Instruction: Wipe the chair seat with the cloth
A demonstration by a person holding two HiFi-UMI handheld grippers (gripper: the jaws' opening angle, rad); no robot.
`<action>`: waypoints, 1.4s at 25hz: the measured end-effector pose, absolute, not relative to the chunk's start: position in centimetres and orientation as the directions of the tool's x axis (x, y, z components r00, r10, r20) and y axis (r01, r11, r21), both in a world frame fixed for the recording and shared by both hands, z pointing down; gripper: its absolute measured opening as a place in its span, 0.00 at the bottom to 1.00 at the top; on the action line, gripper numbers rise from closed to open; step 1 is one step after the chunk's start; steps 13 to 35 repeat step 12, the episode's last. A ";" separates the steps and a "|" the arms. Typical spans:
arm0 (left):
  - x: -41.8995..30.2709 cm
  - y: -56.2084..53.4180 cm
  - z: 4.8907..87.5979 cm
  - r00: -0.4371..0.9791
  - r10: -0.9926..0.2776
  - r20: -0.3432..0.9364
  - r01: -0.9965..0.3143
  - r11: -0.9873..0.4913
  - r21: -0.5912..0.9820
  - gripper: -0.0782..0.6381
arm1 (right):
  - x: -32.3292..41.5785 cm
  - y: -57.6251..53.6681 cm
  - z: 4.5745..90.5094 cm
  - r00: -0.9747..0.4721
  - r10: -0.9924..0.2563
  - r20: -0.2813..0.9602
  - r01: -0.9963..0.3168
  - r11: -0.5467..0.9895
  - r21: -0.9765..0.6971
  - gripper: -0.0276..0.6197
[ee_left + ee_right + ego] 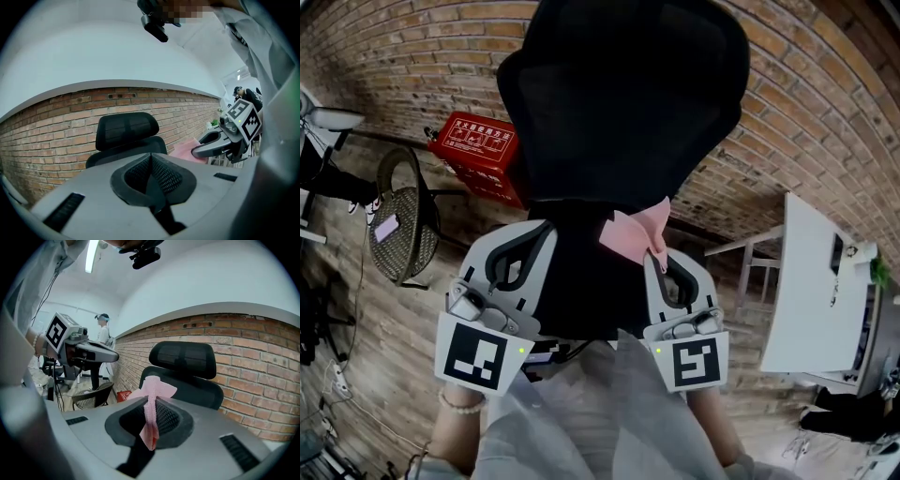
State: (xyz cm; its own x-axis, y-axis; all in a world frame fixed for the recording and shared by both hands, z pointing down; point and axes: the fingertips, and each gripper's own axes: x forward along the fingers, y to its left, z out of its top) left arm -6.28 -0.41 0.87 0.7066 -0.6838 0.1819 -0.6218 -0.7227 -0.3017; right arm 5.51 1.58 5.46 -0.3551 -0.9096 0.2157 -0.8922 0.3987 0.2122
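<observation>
Leaves a round brown wicker chair and a red rectangular box against the brick wall at the upper left of the head view, well apart from the work. Holds the left gripper at lower left, just beside the black mesh office chair. Shows that tool's jaws pressed together on nothing in the left gripper view, so it is probably parked as the spare tool, clear of the wiping side. Has the dark chair seat at lower centre, between the two tools, with no fabric lying on it.

Pinches the thin pink cloth in the right gripper, just right of centre. Grips it by a narrow fold, going by the right gripper view, with the loose end fanned out beyond the jaw tips, likely to leave free fabric for pressing down. Carries it in front of the backrest, apparently not yet lowered to the seat. Leaves a white table at the far right.
</observation>
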 end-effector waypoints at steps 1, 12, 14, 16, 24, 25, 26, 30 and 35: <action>-6.4 -0.5 0.9 0.705 -0.686 0.182 -0.625 -0.721 -0.299 0.13 | 5.5 1.6 5.5 -0.356 -0.909 0.219 -0.891 0.401 0.213 0.13; -6.3 -0.9 1.2 0.694 -0.697 0.182 -0.633 -0.711 -0.308 0.13 | 5.6 1.3 6.8 -0.364 -0.897 0.249 -0.884 0.417 0.210 0.13; -6.3 -0.9 1.2 0.694 -0.697 0.182 -0.633 -0.711 -0.308 0.13 | 5.6 1.3 6.8 -0.364 -0.897 0.249 -0.884 0.417 0.210 0.13; -6.3 -0.9 1.2 0.694 -0.697 0.182 -0.633 -0.711 -0.308 0.13 | 5.6 1.3 6.8 -0.364 -0.897 0.249 -0.884 0.417 0.210 0.13; -6.3 -0.9 1.2 0.694 -0.697 0.182 -0.633 -0.711 -0.308 0.13 | 5.6 1.3 6.8 -0.364 -0.897 0.249 -0.884 0.417 0.210 0.13; -6.3 -0.9 1.2 0.694 -0.697 0.182 -0.633 -0.711 -0.308 0.13 | 5.6 1.3 6.8 -0.364 -0.897 0.249 -0.884 0.417 0.210 0.13; -6.3 -0.9 1.2 0.694 -0.697 0.182 -0.633 -0.711 -0.308 0.13 | 5.6 1.3 6.8 -0.364 -0.897 0.249 -0.884 0.417 0.210 0.13; -6.3 -0.9 1.2 0.694 -0.697 0.182 -0.633 -0.711 -0.308 0.13 | 5.6 1.3 6.8 -0.364 -0.897 0.249 -0.884 0.417 0.210 0.13; -6.3 -0.9 1.2 0.694 -0.697 0.182 -0.633 -0.711 -0.308 0.13 | 5.6 1.3 6.8 -0.364 -0.897 0.249 -0.884 0.417 0.210 0.13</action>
